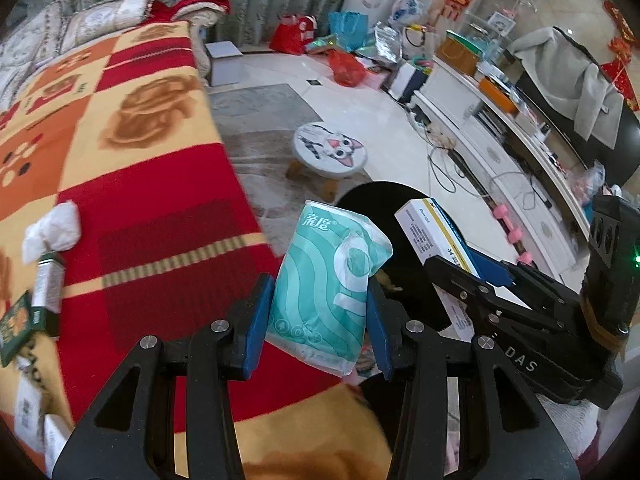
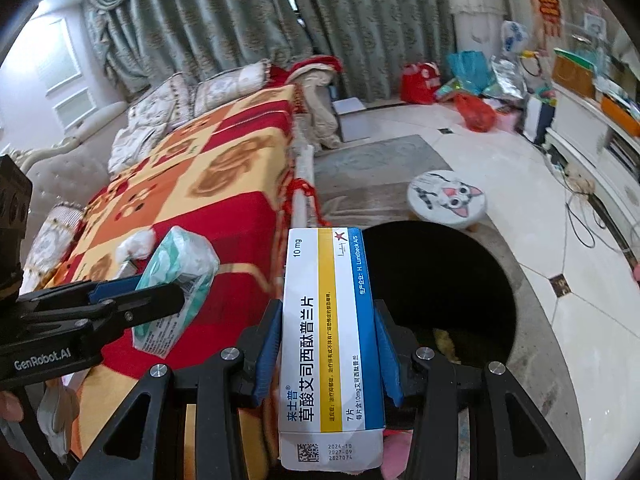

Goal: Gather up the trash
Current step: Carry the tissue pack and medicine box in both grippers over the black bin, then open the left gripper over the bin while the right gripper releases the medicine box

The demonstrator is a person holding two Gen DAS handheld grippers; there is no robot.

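Note:
My left gripper [image 1: 318,316] is shut on a teal tissue packet [image 1: 324,284], held over the sofa's edge next to a black trash bin [image 1: 384,208]. My right gripper [image 2: 328,352] is shut on a white medicine box [image 2: 330,340] with yellow and blue stripes, held beside the bin's open mouth [image 2: 440,280]. The left gripper and packet [image 2: 176,280] show at the left of the right wrist view. The right gripper and box [image 1: 436,236] show at the right of the left wrist view. A crumpled white tissue [image 1: 52,230], a small can [image 1: 47,284] and a green box [image 1: 16,324] lie on the sofa.
A red, orange and yellow blanket [image 1: 132,160] covers the sofa on the left. A small cat-face stool [image 1: 330,150] stands on the floor beyond the bin. A white TV cabinet [image 1: 500,152] with cables runs along the right. Bags [image 1: 344,60] lie by the curtains.

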